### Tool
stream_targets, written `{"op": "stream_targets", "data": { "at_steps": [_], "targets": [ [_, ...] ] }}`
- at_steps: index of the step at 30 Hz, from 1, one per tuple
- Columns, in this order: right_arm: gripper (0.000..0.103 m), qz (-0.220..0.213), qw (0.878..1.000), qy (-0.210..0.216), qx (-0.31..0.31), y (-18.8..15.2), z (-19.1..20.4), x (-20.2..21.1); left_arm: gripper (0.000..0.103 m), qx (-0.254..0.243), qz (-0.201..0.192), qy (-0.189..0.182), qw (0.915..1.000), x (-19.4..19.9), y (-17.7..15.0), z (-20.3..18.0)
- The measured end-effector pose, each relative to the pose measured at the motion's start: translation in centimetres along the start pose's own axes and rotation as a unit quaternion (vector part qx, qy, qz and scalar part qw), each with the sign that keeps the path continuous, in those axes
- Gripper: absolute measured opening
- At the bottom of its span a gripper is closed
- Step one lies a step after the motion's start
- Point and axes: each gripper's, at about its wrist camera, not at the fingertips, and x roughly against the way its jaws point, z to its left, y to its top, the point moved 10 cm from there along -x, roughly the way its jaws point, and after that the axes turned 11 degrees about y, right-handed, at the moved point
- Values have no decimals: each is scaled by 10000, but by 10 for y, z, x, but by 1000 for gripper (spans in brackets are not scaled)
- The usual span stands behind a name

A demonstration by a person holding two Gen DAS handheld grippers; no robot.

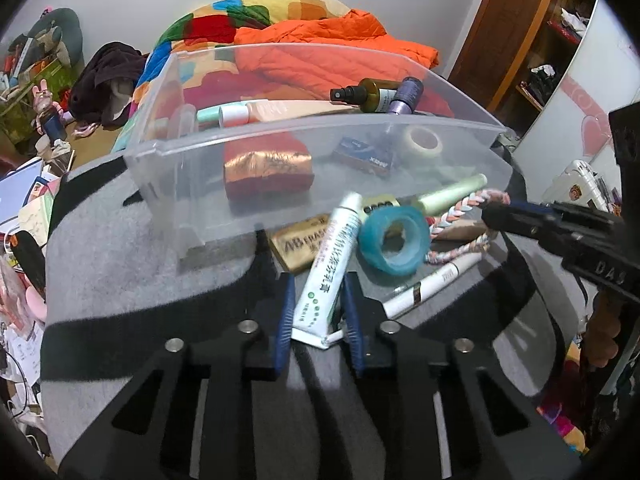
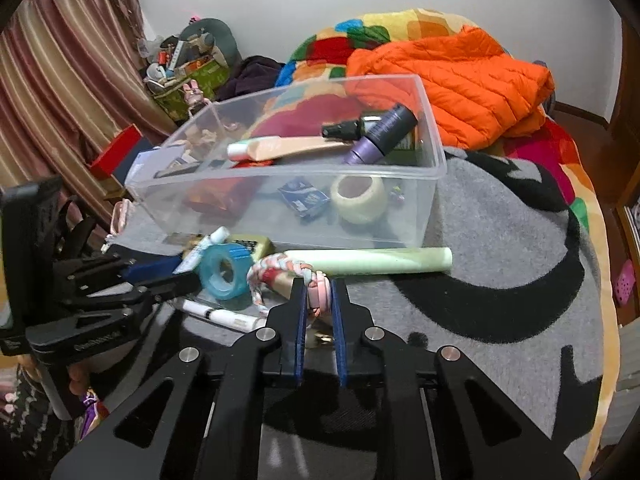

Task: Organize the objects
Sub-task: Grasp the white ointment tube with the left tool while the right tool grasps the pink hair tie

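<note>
A clear plastic bin [image 1: 168, 92] [image 2: 434, 148] stands on the grey blanket and holds bottles, a red-gold box, a blue pack and a white tape roll. In front of it lie a blue tape roll [image 1: 394, 240] [image 2: 224, 272], a gold eraser [image 1: 298, 246], a white pen [image 1: 432, 284] [image 2: 224, 316] and a pale green tube [image 1: 452, 192] [image 2: 372, 260]. My left gripper [image 1: 318, 300] is shut on a white ointment tube [image 1: 330, 264], tilted up off the blanket. My right gripper [image 2: 318, 286] is shut on a braided pink-and-white band [image 2: 316, 294] [image 1: 460, 208].
A grey and black blanket [image 1: 120, 264] [image 2: 500, 240] covers the bed. An orange jacket [image 2: 460, 76] and a colourful quilt [image 1: 256, 4] lie behind the bin. Clutter fills the floor at the left [image 1: 24, 208]. A wooden door [image 1: 516, 20] stands at the right.
</note>
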Motion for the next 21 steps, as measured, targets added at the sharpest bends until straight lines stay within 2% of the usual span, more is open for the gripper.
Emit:
{"op": "stream_targets", "data": {
  "at_steps": [11,21],
  "targets": [
    [10,-410,9988,177,215,18,27,31,18,300,-168,145,9993,27,-22,18],
    [10,-692,9969,280,254,36,37,51,18,454,-555,137,9973,65,-16,26]
  ]
}}
